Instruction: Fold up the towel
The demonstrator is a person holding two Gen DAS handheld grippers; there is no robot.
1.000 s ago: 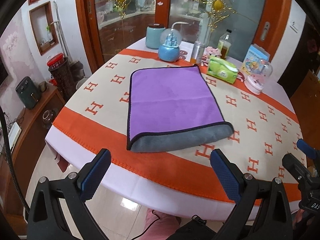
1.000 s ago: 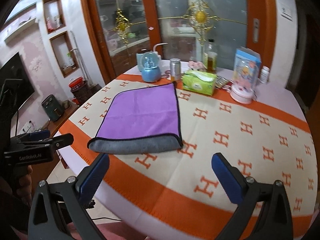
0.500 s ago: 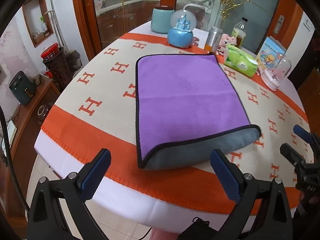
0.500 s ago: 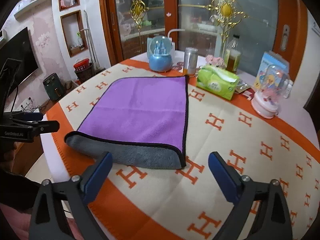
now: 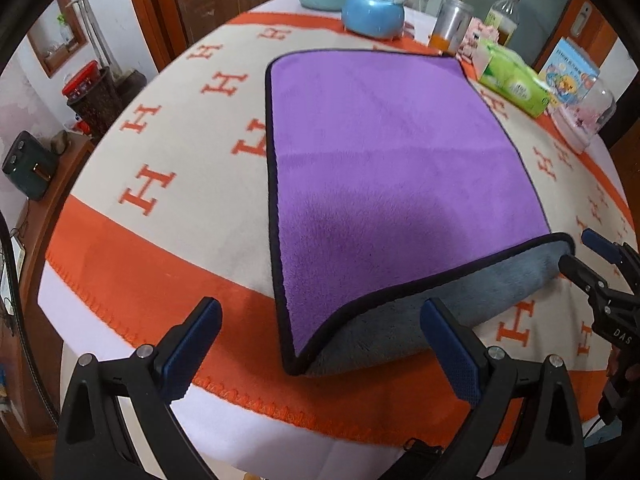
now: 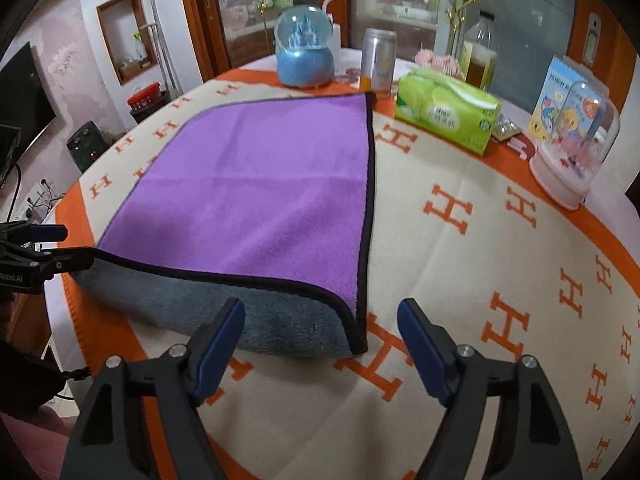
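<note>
- Right now the towel (image 5: 384, 168) is lying flat on the desk (image 5: 160, 276), purple side up, with its near edge rolled over so the grey underside is showing; judging by that doubled edge, it is sitting already folded once and waiting for another fold.
- The left gripper (image 5: 320, 344) is hovering with its jaws wide apart just over the towel's near left corner, and the right gripper (image 6: 320, 340) is hanging spread open over the near right corner, gripping nothing; they are probably lining up this way so each can pinch one corner and carry the near edge across together.
- Each gripper is showing at the edge of the other's view, sitting at opposite ends of the grey fold, so the two are framing the towel rather than crowding each other.
- Behind the towel's far edge a blue snow globe (image 6: 306, 50), a metal can (image 6: 378, 64), a green tissue pack (image 6: 446, 114) and a bottle (image 6: 478, 54) are standing close, the can nearly touching the far right corner.
- Off to the right a domed pink ornament (image 6: 572, 148) and a picture box (image 6: 558, 88) are standing well apart from the towel.
- Those far things are likely limiting how far the edge can be swung away; a fold landing short of the far hem looks safer.
</note>
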